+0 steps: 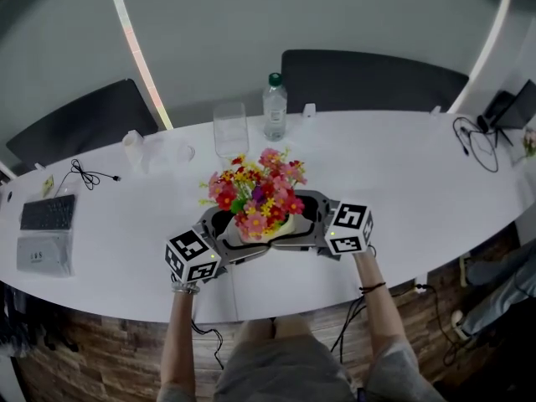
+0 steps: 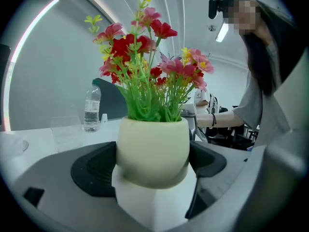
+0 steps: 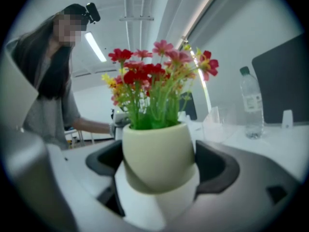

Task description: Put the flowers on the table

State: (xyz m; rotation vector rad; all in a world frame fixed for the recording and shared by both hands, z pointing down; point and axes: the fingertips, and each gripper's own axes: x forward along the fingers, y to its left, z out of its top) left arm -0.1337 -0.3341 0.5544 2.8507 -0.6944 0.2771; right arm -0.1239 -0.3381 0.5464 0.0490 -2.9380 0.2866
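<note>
The left tool (image 1: 234, 234) and the right tool (image 1: 303, 222) both close on a cream pot (image 2: 152, 149) of red, pink and yellow flowers (image 1: 260, 193), each with its dark pads pressed against opposite sides of the pot. The pot leans a little and sits near the middle of the table's (image 1: 402, 191) near edge; I cannot tell whether its base touches the table. A water bottle (image 1: 274, 107) and a clear container (image 1: 230, 130) stand toward the far edge.
</note>
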